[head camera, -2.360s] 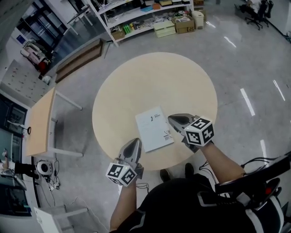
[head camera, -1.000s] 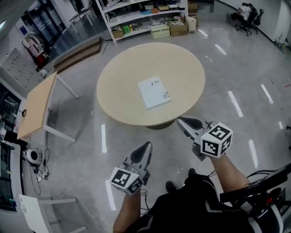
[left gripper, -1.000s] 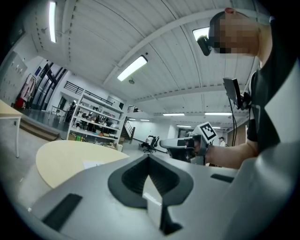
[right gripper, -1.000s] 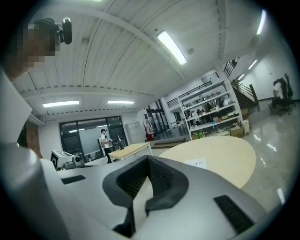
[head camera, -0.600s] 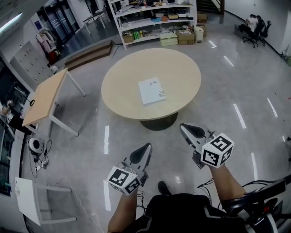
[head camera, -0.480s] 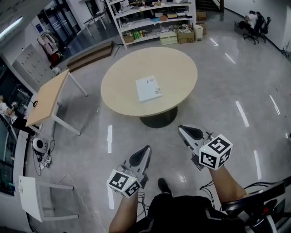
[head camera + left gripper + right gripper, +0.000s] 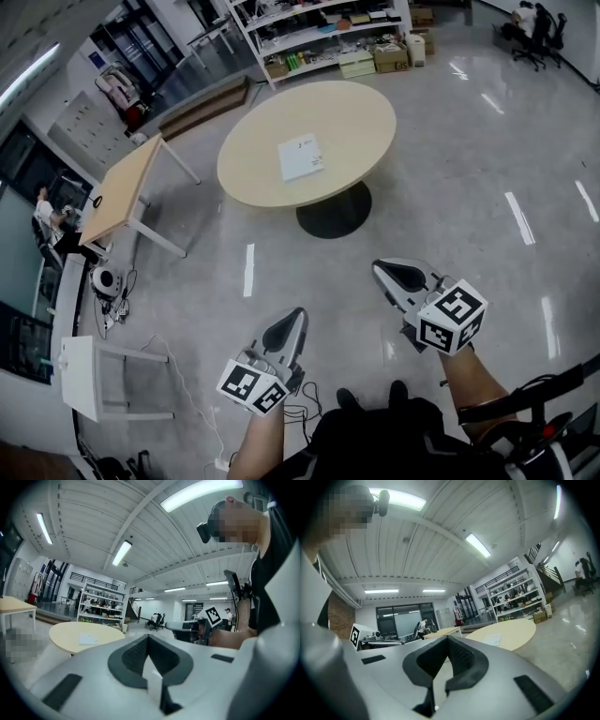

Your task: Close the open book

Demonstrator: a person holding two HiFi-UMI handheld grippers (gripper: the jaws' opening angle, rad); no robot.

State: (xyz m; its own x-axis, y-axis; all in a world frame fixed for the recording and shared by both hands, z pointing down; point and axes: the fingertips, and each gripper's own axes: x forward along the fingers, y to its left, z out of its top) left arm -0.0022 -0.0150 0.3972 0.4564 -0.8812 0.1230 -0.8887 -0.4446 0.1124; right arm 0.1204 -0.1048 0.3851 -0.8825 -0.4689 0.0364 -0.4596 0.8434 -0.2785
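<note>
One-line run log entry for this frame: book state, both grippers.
book: closed, on round table | left gripper: jaws shut, empty, over floor | right gripper: jaws shut, empty, over floor | task: looks done

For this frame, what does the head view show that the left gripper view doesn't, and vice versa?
Head view only: the left hand-held gripper seen from outside, the person's shoes, a small white table. Left gripper view only: the ceiling lights, and that gripper's jaws together with nothing between. Both: the round table carrying the closed book, the shelves, the right hand-held gripper.
</note>
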